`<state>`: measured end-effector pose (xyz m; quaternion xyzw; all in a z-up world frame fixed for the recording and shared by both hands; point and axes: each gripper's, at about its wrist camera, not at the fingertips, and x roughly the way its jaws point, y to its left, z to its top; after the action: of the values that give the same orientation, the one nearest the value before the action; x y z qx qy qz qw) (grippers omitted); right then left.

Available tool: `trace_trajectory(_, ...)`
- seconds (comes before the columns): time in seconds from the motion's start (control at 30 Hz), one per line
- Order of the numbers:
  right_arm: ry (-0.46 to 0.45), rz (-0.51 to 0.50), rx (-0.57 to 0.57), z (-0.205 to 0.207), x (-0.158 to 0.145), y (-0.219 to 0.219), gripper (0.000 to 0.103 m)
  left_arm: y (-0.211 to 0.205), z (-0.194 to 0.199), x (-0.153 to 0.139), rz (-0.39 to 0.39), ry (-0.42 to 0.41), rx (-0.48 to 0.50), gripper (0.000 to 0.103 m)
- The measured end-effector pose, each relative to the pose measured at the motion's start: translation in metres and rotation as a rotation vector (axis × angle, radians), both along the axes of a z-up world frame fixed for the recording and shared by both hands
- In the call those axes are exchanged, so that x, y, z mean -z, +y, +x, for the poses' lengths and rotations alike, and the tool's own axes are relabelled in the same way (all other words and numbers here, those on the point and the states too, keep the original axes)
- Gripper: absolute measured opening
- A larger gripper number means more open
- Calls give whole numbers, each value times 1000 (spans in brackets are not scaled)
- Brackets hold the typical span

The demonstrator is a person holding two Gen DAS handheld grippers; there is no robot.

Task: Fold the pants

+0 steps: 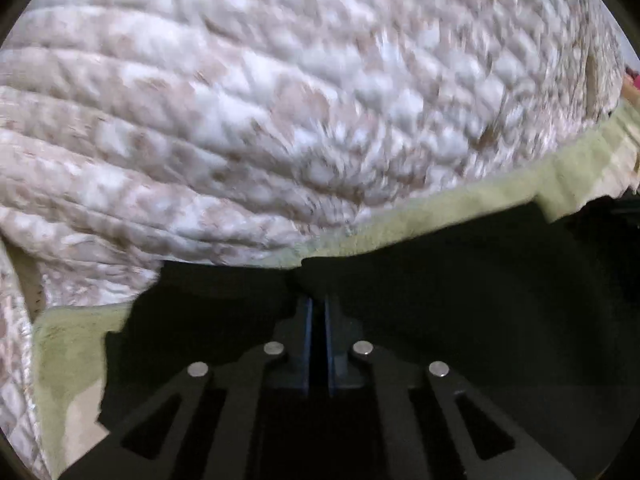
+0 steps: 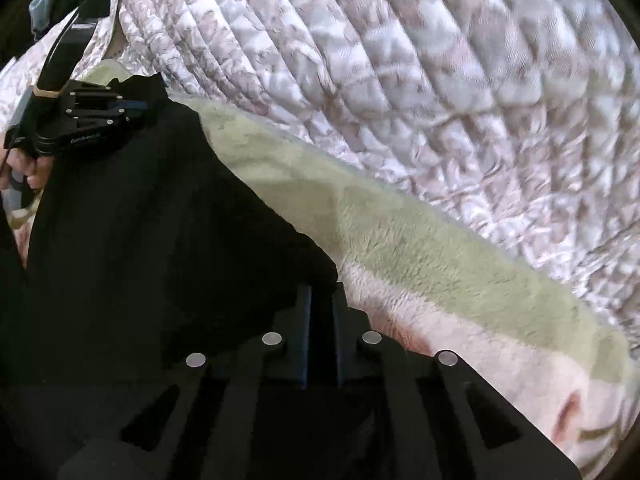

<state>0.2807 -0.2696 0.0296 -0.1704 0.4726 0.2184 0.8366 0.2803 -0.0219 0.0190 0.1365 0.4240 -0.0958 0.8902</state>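
The black pants [image 2: 160, 240] lie spread over a green and cream fleece blanket [image 2: 400, 248]. My right gripper [image 2: 320, 300] is shut on the pants' near edge. My left gripper [image 1: 318, 300] is shut on another edge of the pants [image 1: 440, 288], which fill the lower part of the left wrist view. The left gripper also shows in the right wrist view [image 2: 136, 106] at the far left, held by a hand, clamped on the pants' far corner.
A quilted white and pink bedspread [image 1: 280, 100] covers the bed beyond the blanket [image 1: 480, 208]; it also fills the upper right wrist view [image 2: 440, 80]. The blanket's cream part [image 2: 500, 360] lies at the right.
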Motion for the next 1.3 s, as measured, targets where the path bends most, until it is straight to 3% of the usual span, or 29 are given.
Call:
trace_trajectory(0.13, -84, 55, 32, -32, -45, -6, 8, 20, -41, -50, -80, -85, -35, 6)
trace_trajectory(0.27, -170, 130, 60, -102, -92, -10, 8, 48, -105, -89, -159, -161, -70, 6)
trace_trajectory(0.37, -188, 194, 88, -163, -106, -10, 8, 73, -164, -103, -232, -187, -112, 6)
trace_trajectory(0.47, -131, 279, 170, -224, -94, -13, 8, 87, -235, -90, -330, -121, -164, 6)
trace_trajectory(0.63, 53, 334, 324, -292, -29, -17, 9, 103, -300, -44, -363, 20, -196, 8)
trace_trajectory(0.73, 144, 408, 430, -313, 2, -31, 18, 113, -325, -33, -372, 62, -238, 8)
trace_trajectory(0.8, 112, 451, 468, -329, 0, -37, 36, 122, -337, -37, -407, 53, -266, 9)
trace_trajectory(0.87, 89, 504, 494, -342, -3, -43, 55, 127, -344, -45, -422, 18, -291, 22)
trace_trajectory(0.9, 79, 528, 511, -346, -4, -46, 59, 128, -341, -51, -431, 0, -299, 39)
trace_trajectory(0.97, 83, 566, 560, -348, 0, -54, 59, 128, -335, -53, -450, -14, -310, 56)
trace_trajectory(1.1, 111, 619, 656, -344, 8, -71, 59, 105, -312, -54, -403, 7, -269, 60)
trace_trajectory(1.27, 78, 661, 714, -340, 5, -81, 59, 51, -276, -34, -183, 19, -170, 60)
trace_trajectory(1.3, 78, 674, 731, -341, 6, -84, 59, 43, -268, -27, -132, 30, -166, 52)
